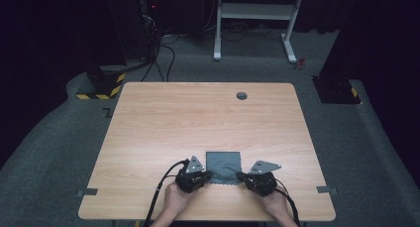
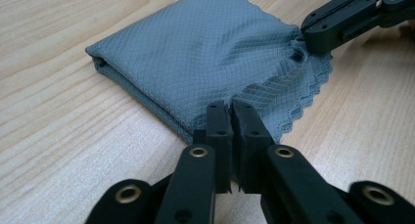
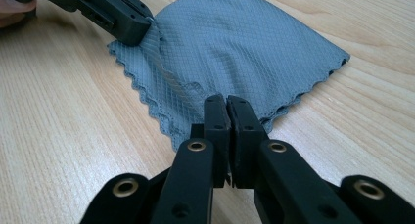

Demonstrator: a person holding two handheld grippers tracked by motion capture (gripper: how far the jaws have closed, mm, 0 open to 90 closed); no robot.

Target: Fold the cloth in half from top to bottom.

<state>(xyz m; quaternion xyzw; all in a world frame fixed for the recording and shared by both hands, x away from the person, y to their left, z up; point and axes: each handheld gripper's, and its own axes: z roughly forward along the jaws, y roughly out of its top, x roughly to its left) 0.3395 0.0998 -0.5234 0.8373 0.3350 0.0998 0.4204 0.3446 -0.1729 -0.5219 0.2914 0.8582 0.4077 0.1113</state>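
Grey diamond-weave cloth lies folded on the near middle of the pale wood worktop, close to the person's edge. In the high view the left gripper and right gripper sit at its two near corners, each angled inward, a hand behind each — a symmetrical hold that suits lifting or folding the near edge evenly.

In the left gripper view the cloth shows its folded edge at the left and a scalloped hem at the right. The gripper's fingers stand almost together, with the near corner of the fabric bunched up between their tips, so it appears pinched. The right gripper bites the far corner of the same hem, puckering the weave there.

In the right gripper view the cloth spreads away from the fingers, which are pressed nearly closed on the hem corner — the layers wrinkle at the tips. The left gripper clamps the opposite corner.
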